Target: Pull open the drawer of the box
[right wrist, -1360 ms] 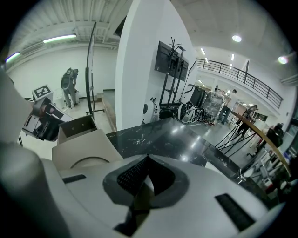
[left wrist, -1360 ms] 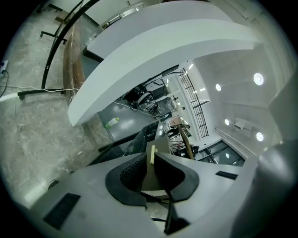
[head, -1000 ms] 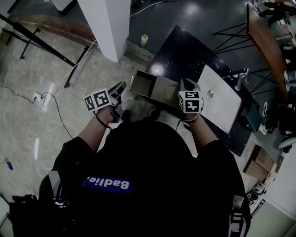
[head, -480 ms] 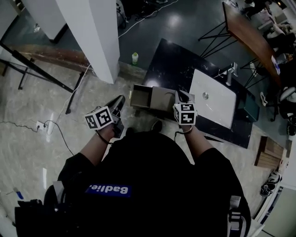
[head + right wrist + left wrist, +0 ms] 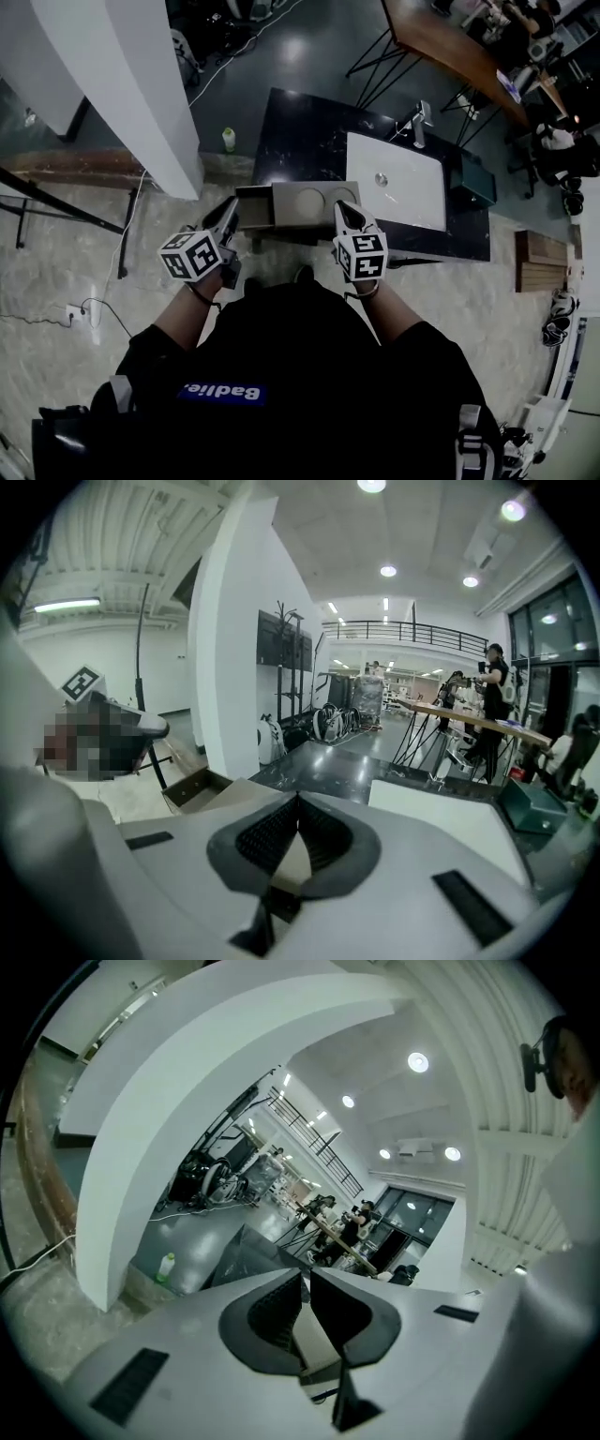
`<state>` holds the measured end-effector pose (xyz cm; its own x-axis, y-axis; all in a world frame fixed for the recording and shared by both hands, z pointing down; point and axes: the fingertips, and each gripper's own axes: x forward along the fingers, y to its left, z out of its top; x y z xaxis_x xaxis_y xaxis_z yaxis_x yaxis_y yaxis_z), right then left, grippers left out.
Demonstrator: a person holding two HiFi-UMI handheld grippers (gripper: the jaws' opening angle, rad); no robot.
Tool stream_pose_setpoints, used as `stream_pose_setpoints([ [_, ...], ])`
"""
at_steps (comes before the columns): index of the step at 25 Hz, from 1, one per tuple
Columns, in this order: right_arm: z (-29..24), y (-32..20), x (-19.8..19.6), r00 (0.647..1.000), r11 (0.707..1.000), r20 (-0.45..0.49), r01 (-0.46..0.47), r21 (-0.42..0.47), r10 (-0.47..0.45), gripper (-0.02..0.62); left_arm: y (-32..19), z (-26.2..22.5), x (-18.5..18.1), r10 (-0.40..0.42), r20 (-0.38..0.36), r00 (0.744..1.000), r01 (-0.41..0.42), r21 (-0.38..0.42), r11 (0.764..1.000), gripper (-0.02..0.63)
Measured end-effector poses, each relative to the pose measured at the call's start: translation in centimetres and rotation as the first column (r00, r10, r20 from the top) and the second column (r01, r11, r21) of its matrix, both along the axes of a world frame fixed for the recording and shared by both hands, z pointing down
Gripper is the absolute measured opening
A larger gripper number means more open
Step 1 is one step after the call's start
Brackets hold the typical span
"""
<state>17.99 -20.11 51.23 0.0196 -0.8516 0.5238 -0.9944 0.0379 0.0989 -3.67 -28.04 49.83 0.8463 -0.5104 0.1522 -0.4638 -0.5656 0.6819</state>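
Note:
The tan box (image 5: 314, 202) lies at the near edge of a black counter (image 5: 300, 141), and its drawer (image 5: 253, 208) stands pulled out to the left, showing an empty inside. My left gripper (image 5: 228, 214) hovers just left of the drawer front, jaws together with nothing in them. Close to the box's right end is my right gripper (image 5: 345, 212), also shut and empty. In the right gripper view the open drawer (image 5: 192, 787) shows left of the shut gripper (image 5: 298, 799). The left gripper (image 5: 307, 1274) points up past the counter into the hall.
A white basin (image 5: 394, 183) with a faucet (image 5: 419, 120) sits on the counter right of the box. A wide white pillar (image 5: 122, 84) rises at the left, with a small bottle (image 5: 228, 139) at its foot. A wooden table (image 5: 450, 47) and people are farther back.
The drawer stays open throughout. My right gripper has come off the box's top and sits at its near right end. The head view has swung so the counter lies straight ahead.

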Motion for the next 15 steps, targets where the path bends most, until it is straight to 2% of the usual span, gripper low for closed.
stream_pose_setpoints([
  [6, -0.8, 3.0, -0.6, 0.999, 1.000, 0.039, -0.013, 0.027, 0.012, 0.000, 2.7, -2.1, 2.9, 0.084, 0.007, 0.996, -0.084, 0.048, 0.995, 0.029],
  [15, -3.1, 8.4, -1.4, 0.989, 0.994, 0.140, 0.027, 0.106, -0.042, 0.000, 8.4, -3.6, 4.2, 0.073, 0.051, 0.996, -0.077, 0.088, 0.993, 0.029],
])
